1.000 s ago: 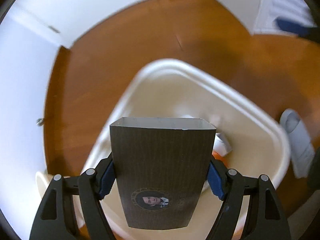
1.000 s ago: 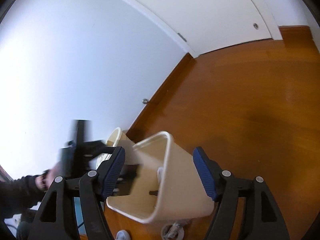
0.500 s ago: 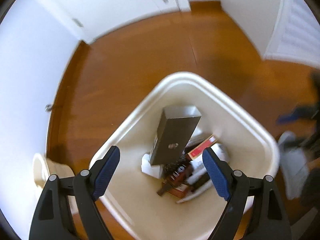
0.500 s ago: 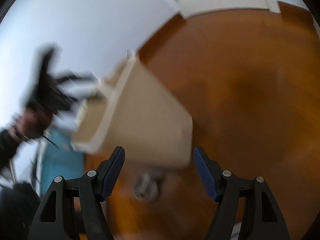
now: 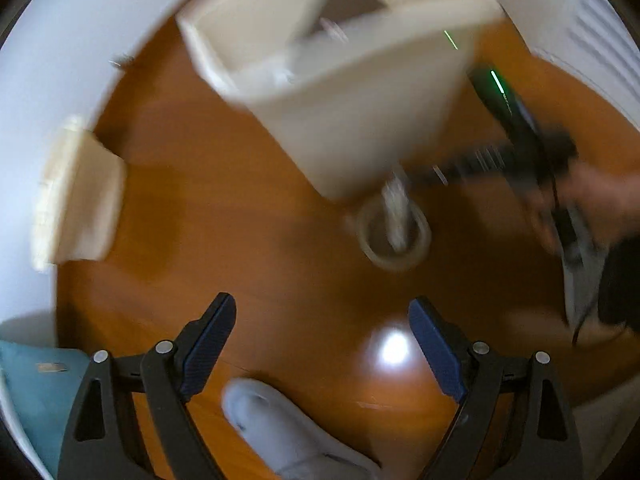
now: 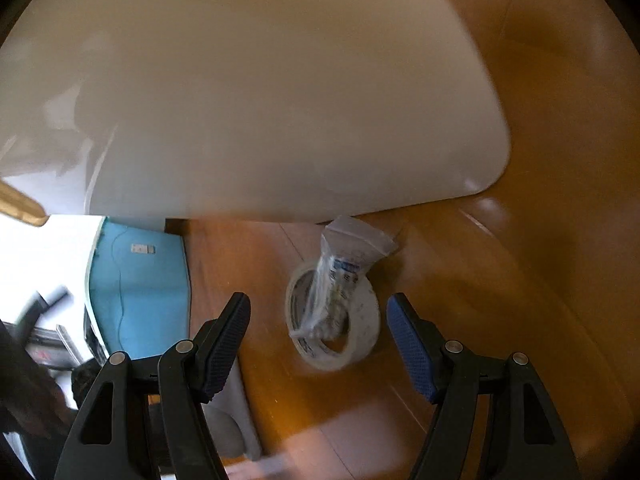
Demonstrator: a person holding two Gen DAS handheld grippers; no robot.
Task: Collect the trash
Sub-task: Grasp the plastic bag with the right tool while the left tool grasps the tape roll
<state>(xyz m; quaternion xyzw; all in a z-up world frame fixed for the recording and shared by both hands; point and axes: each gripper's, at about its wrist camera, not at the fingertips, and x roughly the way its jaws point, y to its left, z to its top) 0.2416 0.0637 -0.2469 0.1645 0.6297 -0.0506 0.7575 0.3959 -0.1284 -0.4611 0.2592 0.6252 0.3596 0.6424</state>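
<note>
- Bin (image 5: 352,92): cream plastic, open-topped, standing on the wooden floor (image 5: 240,240). This is your landmark. A dark box (image 5: 348,4) shows inside it through the mouth in your left view, blurred. In your right view the bin's wall (image 6: 248,92) fills the upper half of the frame.
- Tape roll (image 6: 334,316): whitish ring lying flat on the floor, just beside the bin's base on the side nearest you. It also shows in your left view (image 5: 394,236), blurred.
- Plastic bag (image 6: 344,276): clear, crumpled, with blue print. It lies across the tape roll with one end reaching toward the bin's foot. This is the trash not yet collected.
- Your left tool (image 5: 322,344): jaws opening, nothing between the blue pads. It points down at bare floor, on your side of the bin and short of the tape roll.
- Your right tool (image 6: 318,340): jaws stand wide, gripping nothing. The tape roll and bag lie ahead between the two pads, untouched.
- Your right hand (image 5: 592,196): seen from the left view, to the right of the bin, on the black tool body; blurred.
- Small cream container (image 5: 76,196): against the white wall, left of the bin, well apart from it.
- Grey slipper (image 5: 288,436): on the floor, on your side of the bin, at the frame's lower edge.
- Blue panel (image 6: 138,280): left of the bin in your right view; what it belongs to cannot be told.
</note>
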